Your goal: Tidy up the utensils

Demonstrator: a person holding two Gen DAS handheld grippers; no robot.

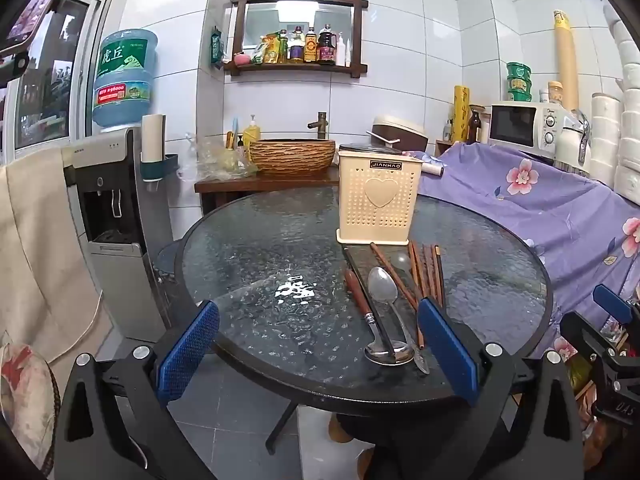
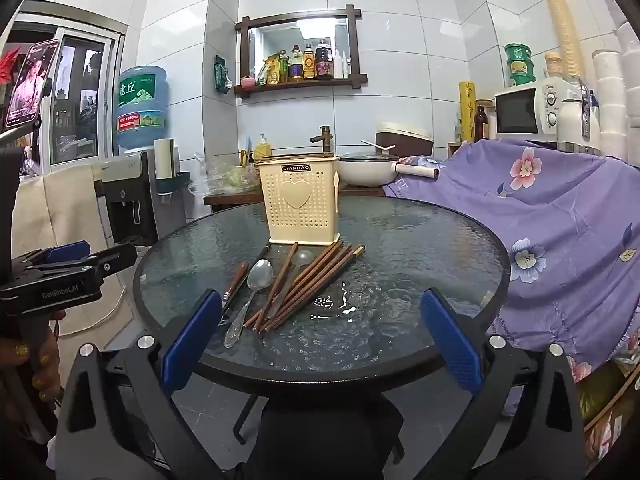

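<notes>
Left gripper (image 1: 318, 344) jaws stand fully spread and empty above the glass table (image 1: 248, 240); steel spoon (image 1: 384, 292) and ladle (image 1: 386, 350) overlap and could drag together.

Right gripper (image 2: 320, 338) jaws likewise wide, holding nothing. Chopsticks (image 2: 308, 284) may roll. Cream utensil holder (image 2: 300, 208) behind them: contents not visible.

Both views bright and evenly lit from overhead; ceiling lamp reflection shows in the wall mirror (image 1: 298, 16), plus a white glare patch on the glass surface (image 1: 296, 292). Heavy fisheye: tile lines bow, corners vignette to black. Centre is sharp, edges go soft, shadows faint.
</notes>
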